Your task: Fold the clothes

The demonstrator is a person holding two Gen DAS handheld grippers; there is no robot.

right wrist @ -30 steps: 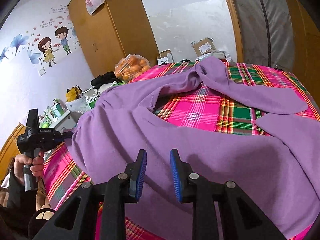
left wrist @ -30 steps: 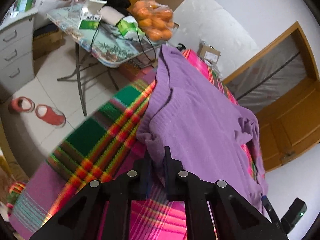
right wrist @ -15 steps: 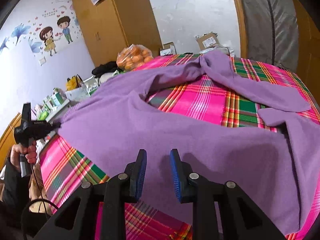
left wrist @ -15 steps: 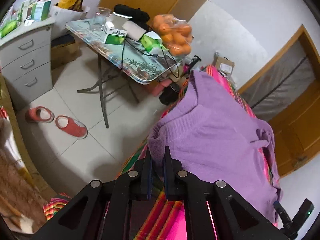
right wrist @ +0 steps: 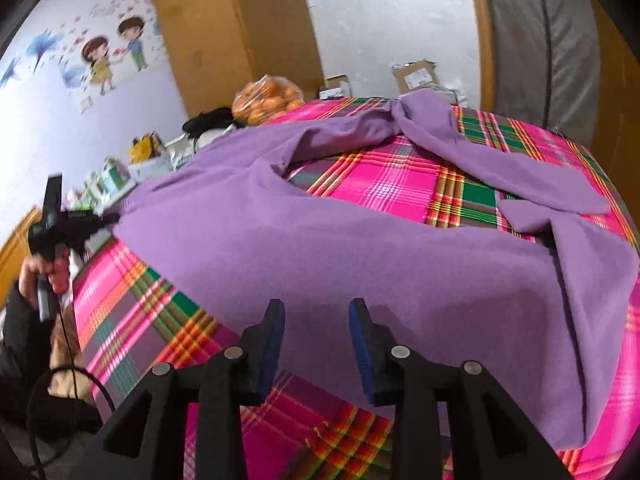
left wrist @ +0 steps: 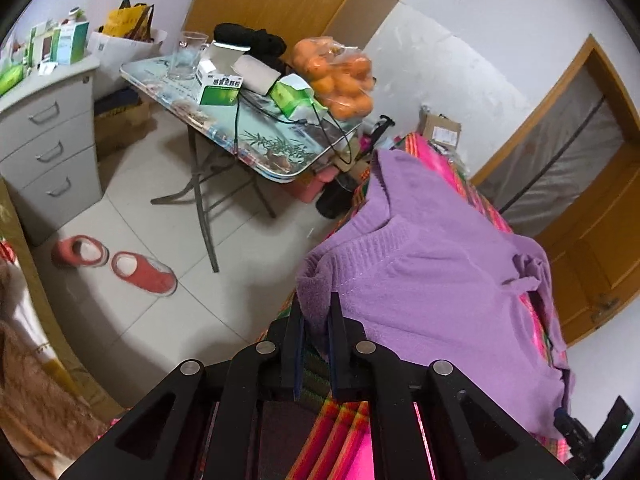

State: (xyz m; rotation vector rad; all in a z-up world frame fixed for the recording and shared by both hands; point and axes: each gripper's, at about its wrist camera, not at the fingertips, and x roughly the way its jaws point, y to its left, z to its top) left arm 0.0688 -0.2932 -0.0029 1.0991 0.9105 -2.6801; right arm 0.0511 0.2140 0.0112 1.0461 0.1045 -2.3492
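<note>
- Sweater (right wrist: 360, 256), purple, lies spread over the plaid bed (right wrist: 400, 188), filling mid-frame in the right view; sleeves trail to the upper right.
- Left tool (left wrist: 316, 320) pinches the ribbed hem at lower centre; right tool (right wrist: 316, 320) hangs above the cloth, fingers spread, holding nothing.
- Step, as I judge it: drawing the sweater flat. Next calls for a firm grip and an even pull.
- Against a second ago, the hem has come out to the bed's edge, the floor now showing.
</note>
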